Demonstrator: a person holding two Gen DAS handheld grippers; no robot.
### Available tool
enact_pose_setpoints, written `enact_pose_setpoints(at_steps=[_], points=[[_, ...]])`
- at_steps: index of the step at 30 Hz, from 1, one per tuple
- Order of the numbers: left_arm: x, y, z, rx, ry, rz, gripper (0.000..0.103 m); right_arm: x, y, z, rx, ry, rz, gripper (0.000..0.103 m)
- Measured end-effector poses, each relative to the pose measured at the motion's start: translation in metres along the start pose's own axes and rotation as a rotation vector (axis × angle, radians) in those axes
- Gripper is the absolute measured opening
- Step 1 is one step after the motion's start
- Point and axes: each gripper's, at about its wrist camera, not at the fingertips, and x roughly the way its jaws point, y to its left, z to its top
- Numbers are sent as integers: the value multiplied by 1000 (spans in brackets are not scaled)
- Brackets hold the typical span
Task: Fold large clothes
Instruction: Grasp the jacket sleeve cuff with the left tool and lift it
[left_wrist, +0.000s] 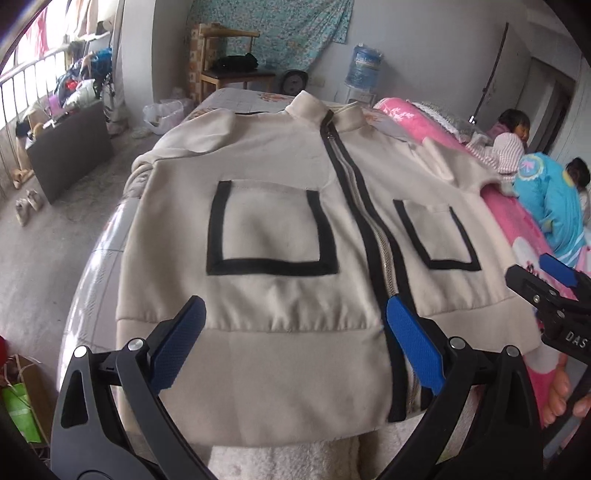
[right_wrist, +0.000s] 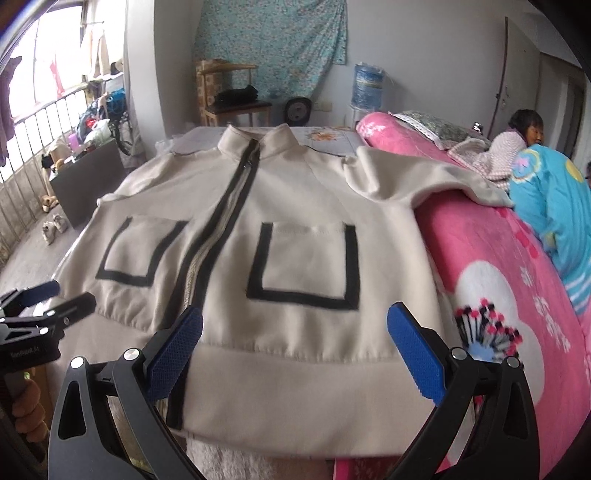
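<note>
A cream zip-up jacket (left_wrist: 277, 295) with black-edged pockets lies flat and front-up on the bed, collar far, hem near; it also shows in the right wrist view (right_wrist: 303, 266). My left gripper (left_wrist: 295, 314) is open and empty, hovering over the hem left of the zipper (left_wrist: 373, 229). My right gripper (right_wrist: 295, 325) is open and empty over the hem's right half, below the right pocket (right_wrist: 306, 266). Each gripper shows in the other's view: the right one (left_wrist: 546, 291) at the right edge, the left one (right_wrist: 48, 299) at the left edge.
A pink blanket (right_wrist: 498, 280) covers the bed's right side, under the jacket's right sleeve (right_wrist: 436, 181). Two people (right_wrist: 546, 192) are at the far right. The bed's left edge drops to the floor (left_wrist: 44, 266). A chair (left_wrist: 229, 70) and water dispenser (left_wrist: 364, 70) stand beyond.
</note>
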Motion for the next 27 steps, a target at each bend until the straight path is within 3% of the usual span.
enact_pose_setpoints(at_steps=[5, 13, 19, 24, 27], points=[[19, 14, 18, -49, 5, -63, 95, 21, 11, 33, -15, -15, 61, 98], [23, 64, 61, -131, -72, 23, 95, 78, 51, 76, -61, 47, 165, 98], [19, 129, 108, -182, -127, 170, 95, 117, 87, 99, -120, 79, 220, 98], [47, 206, 141, -336, -62, 243, 95, 150, 109, 106, -140, 104, 244, 98], [68, 265, 147, -514, -7, 163, 95, 167, 118, 103, -161, 122, 255, 98]])
